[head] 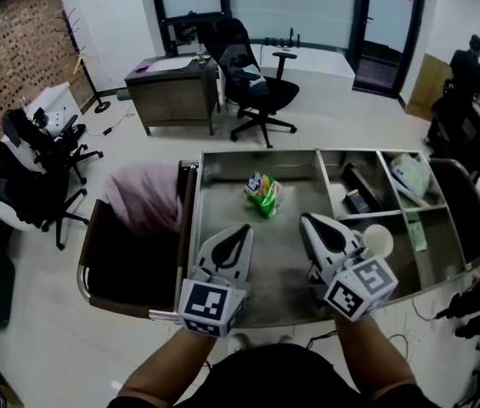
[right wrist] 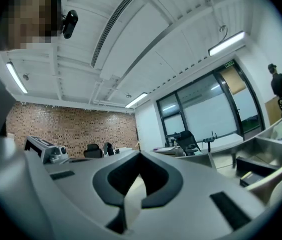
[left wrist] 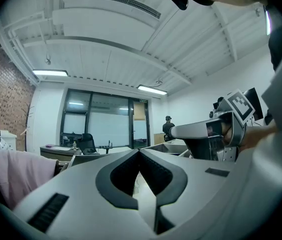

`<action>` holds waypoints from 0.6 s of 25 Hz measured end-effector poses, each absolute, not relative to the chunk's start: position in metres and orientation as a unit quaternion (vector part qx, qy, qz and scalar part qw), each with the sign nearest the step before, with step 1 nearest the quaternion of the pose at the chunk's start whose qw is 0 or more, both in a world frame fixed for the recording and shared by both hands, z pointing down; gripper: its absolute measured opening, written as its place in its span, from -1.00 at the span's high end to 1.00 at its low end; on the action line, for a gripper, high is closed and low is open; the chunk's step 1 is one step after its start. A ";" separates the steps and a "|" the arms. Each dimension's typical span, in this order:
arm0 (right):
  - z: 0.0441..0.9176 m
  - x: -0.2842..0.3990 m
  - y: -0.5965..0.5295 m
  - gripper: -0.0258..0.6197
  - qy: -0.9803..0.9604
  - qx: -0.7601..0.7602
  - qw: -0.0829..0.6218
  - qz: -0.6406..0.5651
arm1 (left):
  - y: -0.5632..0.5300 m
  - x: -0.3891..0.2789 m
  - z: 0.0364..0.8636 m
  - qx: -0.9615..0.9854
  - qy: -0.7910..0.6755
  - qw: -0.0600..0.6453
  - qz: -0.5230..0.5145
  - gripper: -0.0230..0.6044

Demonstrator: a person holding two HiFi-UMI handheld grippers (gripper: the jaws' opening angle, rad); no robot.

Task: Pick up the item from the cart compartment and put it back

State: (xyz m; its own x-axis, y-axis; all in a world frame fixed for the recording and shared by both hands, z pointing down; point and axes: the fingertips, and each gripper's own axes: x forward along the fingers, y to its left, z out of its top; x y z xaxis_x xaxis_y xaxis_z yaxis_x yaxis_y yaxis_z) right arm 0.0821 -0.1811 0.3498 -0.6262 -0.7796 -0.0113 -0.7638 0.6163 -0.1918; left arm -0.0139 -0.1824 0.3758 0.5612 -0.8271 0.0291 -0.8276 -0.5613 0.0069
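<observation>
A green and multicoloured snack packet (head: 262,192) lies in the large steel compartment of the cart (head: 223,168), toward its far side. My left gripper (head: 243,229) hovers over the near part of that compartment, jaws shut with nothing between them, tips pointing at the packet from a short way off. My right gripper (head: 306,218) is held beside it to the right, also shut and empty. In the left gripper view the jaws (left wrist: 140,151) meet at their tips, and the right gripper (left wrist: 200,131) shows to the side. The right gripper view shows its jaws (right wrist: 140,154) together.
A pink cloth (head: 146,195) lies in the dark bin at the cart's left end. Small compartments on the right hold a black box (head: 358,201), a white bag (head: 409,175) and a white cup (head: 377,240). An office chair (head: 252,79) and a desk (head: 172,92) stand beyond.
</observation>
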 end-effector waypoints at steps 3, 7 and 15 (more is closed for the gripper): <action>0.357 0.082 -0.174 0.89 0.897 -0.431 0.051 -0.082 | -0.183 -0.015 0.376 0.883 -0.470 0.012 0.012 0.93; 0.366 0.081 -0.171 0.89 0.897 -0.433 0.046 -0.079 | -0.183 -0.015 0.377 0.883 -0.470 0.012 0.013 0.93; 0.371 0.079 -0.167 0.89 0.897 -0.433 0.040 -0.073 | -0.182 -0.011 0.376 0.885 -0.466 0.012 0.014 0.93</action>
